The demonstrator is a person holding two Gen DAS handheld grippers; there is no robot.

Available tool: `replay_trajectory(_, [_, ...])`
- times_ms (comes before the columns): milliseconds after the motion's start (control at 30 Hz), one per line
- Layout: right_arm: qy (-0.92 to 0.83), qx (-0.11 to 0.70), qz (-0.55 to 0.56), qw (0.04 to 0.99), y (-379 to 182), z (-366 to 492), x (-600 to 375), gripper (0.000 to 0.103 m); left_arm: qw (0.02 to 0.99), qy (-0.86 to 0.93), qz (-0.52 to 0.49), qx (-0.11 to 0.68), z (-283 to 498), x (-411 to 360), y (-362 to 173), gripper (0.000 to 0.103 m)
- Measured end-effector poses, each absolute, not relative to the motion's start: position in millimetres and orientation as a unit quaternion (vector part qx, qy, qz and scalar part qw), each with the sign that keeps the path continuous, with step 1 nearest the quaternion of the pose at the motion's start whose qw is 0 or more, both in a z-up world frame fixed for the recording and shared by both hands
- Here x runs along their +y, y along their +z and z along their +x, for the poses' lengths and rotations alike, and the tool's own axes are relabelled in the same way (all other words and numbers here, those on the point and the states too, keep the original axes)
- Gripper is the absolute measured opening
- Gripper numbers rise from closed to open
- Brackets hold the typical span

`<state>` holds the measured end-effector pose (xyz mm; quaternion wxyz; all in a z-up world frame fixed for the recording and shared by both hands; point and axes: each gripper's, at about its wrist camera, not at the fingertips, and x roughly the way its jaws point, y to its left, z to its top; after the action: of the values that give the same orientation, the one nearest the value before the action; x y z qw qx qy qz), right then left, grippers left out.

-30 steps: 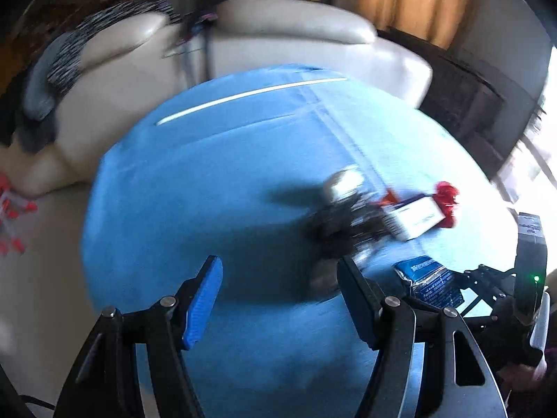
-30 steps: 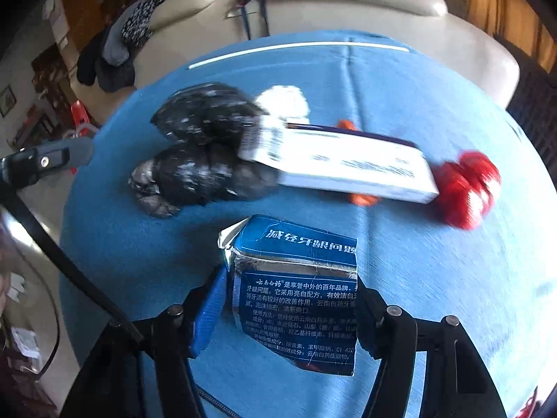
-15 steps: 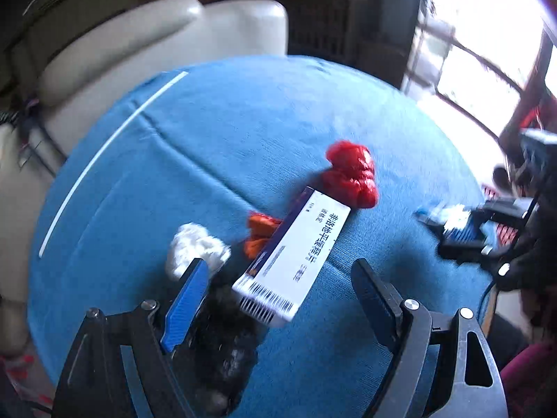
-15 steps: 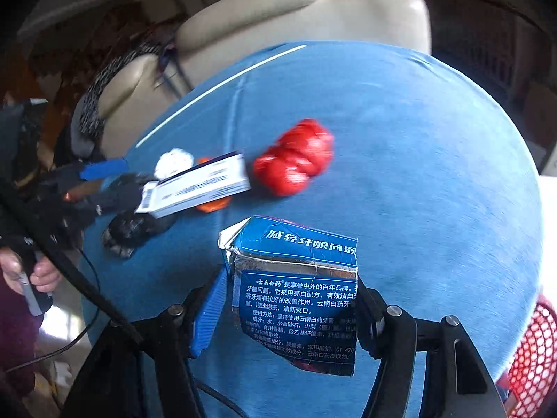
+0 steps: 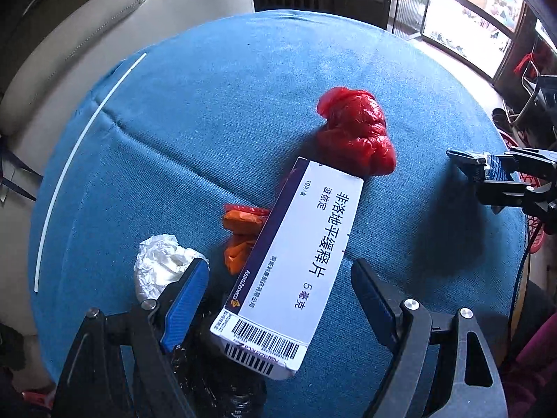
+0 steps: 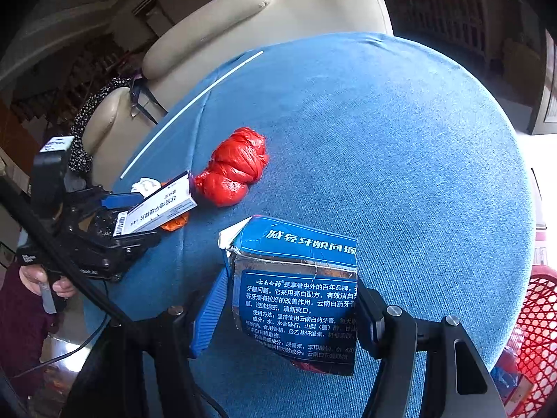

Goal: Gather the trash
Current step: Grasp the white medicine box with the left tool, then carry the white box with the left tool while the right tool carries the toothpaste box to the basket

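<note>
My left gripper (image 5: 278,299) is open and points down over a pile of trash. A white medicine box (image 5: 296,261) lies between its blue pads, which do not touch it. The box's near end rests on a black bag (image 5: 209,383). Beside it lie an orange wrapper (image 5: 240,233), a crumpled white tissue (image 5: 156,264) and a red crumpled bag (image 5: 355,136). My right gripper (image 6: 289,306) is shut on a torn blue toothpaste box (image 6: 299,296), held above the table's right side. The right wrist view also shows the left gripper (image 6: 135,219) and the red bag (image 6: 233,167).
A round table under a blue cloth (image 5: 209,122) carries a thin white strip (image 5: 80,160) near its far left edge. A cream sofa (image 5: 104,35) stands behind it. A red mesh basket (image 6: 536,331) sits off the table's right edge. A hand (image 6: 45,278) holds the left gripper's handle.
My left gripper swung from the black bag to straddle the white box, rolling, and its jaws widened. My right gripper carried the blue box rightward; the red basket came into view.
</note>
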<state>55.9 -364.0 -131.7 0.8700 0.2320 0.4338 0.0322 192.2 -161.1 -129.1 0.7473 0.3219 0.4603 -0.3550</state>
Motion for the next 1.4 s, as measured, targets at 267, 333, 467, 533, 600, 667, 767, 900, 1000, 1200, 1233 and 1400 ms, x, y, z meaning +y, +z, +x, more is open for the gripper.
replay_trajectory(267, [0.036, 0.431, 0.231, 0.872, -130.7, 52.9, -362.5, 0.068, 0.764, -0.353, 0.299, 0.45, 186.5, -152.4, -122.1, 0.051])
replay_trajectory(333, [0.037, 0.43, 0.229, 0.873, -129.0, 51.7, -360.9, 0.068, 0.77, -0.35, 0.294, 0.445, 182.4, -150.8, -119.4, 0.05])
replay_trajectory(467, [0.041, 0.426, 0.22, 0.877, -122.9, 47.6, -355.1, 0.068, 0.785, -0.352, 0.275, 0.429, 167.6, -143.0, -109.4, 0.046])
replay_trajectory(533, [0.043, 0.424, 0.216, 0.879, -119.4, 45.2, -352.3, 0.068, 0.792, -0.35, 0.265, 0.424, 160.6, -138.6, -104.5, 0.046])
replay_trajectory(600, [0.045, 0.421, 0.212, 0.881, -115.7, 42.5, -349.4, 0.068, 0.799, -0.349, 0.25, 0.422, 152.7, -130.8, -99.8, 0.046])
replay_trajectory(667, [0.047, 0.419, 0.208, 0.882, -112.1, 39.1, -346.5, 0.068, 0.805, -0.347, 0.231, 0.423, 146.0, -122.0, -94.9, 0.046])
replay_trajectory(767, [0.049, 0.416, 0.203, 0.885, -107.6, 34.3, -343.0, 0.068, 0.816, -0.342, 0.21, 0.415, 129.3, -107.3, -87.7, 0.046])
replay_trajectory(900, [0.052, 0.415, 0.199, 0.886, -105.5, 28.7, -339.7, 0.068, 0.829, -0.338, 0.177, 0.409, 105.9, -86.2, -82.4, 0.046])
replay_trajectory(1000, [0.056, 0.416, 0.196, 0.886, -104.5, 25.4, -335.9, 0.068, 0.837, -0.327, 0.161, 0.41, 86.7, -68.5, -83.1, 0.046])
replay_trajectory(1200, [0.064, 0.421, 0.18, 0.887, -103.0, 20.3, -324.5, 0.068, 0.846, -0.31, 0.144, 0.408, 65.2, -56.8, -99.8, 0.046])
replay_trajectory(1233, [0.064, 0.424, 0.178, 0.886, -104.6, 19.9, -323.1, 0.068, 0.846, -0.306, 0.143, 0.412, 62.6, -56.5, -104.1, 0.046])
replay_trajectory(1400, [0.065, 0.44, 0.167, 0.88, -112.2, 17.3, -316.7, 0.068, 0.844, -0.283, 0.144, 0.432, 58.9, -56.7, -124.7, 0.046])
